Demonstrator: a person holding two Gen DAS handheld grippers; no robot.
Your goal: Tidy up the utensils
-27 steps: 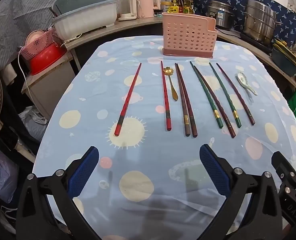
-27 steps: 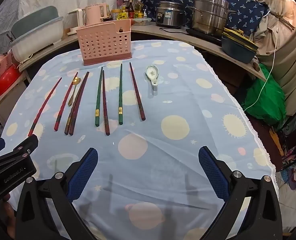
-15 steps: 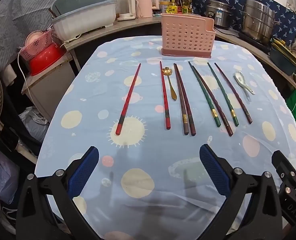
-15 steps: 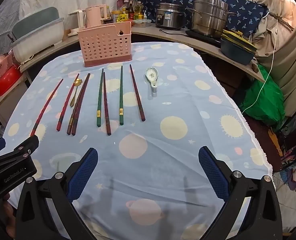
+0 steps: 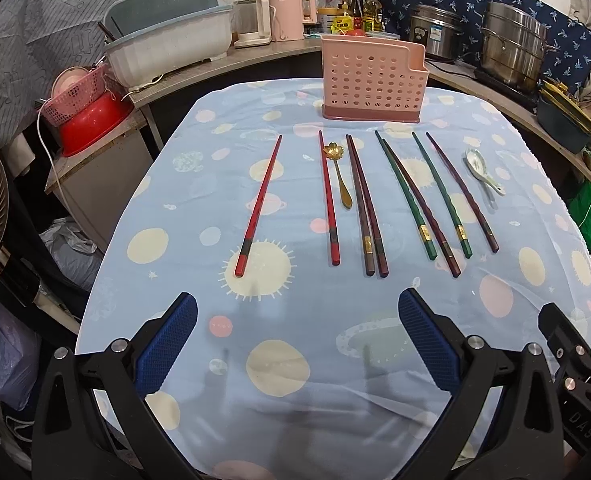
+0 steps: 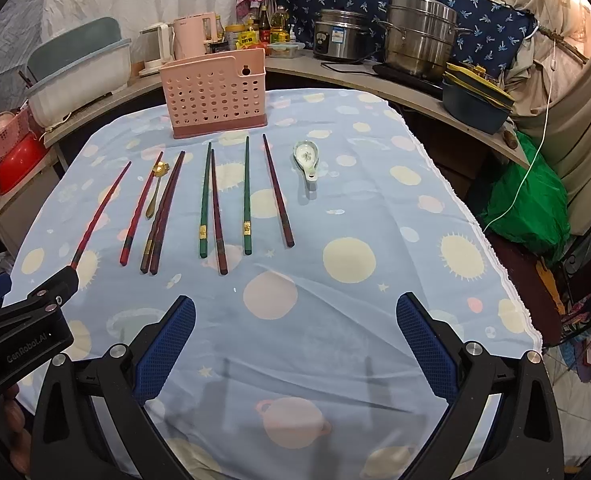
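**Nothing sorted yet: every utensil is on the cloth**

While the pink holder [image 5: 373, 80] stands at the far end of the table with nothing visibly in it, I count the whole job as still ahead of me. The utensils lie in a row in front of it, handles toward me: two red chopsticks [image 5: 258, 206] well apart on the left, a gold spoon [image 5: 339, 178] just beside the second red one, a brown pair [image 5: 366, 208] touching along their length, then green chopsticks [image 5: 441, 194] and dark maroon chopsticks [image 5: 461, 192] alternating, the first green and maroon crossing near their tips. A white ceramic spoon [image 6: 306, 157] lies at the right end, apart from the rest.

None of it has been picked up or grouped. By my reading, matching the sticks by colour and getting them and both spoons into the holder is all left to do.

My left gripper [image 5: 297, 344] hangs over the near part of the blue patterned tablecloth [image 6: 375, 200], jaws spread wide, nothing between them. My right gripper [image 6: 295, 344] is the same: wide apart, empty, short of the row. I cannot see down into the holder, so its compartments are unknown to me.

Past the table, pots and kettles crowd the counter.
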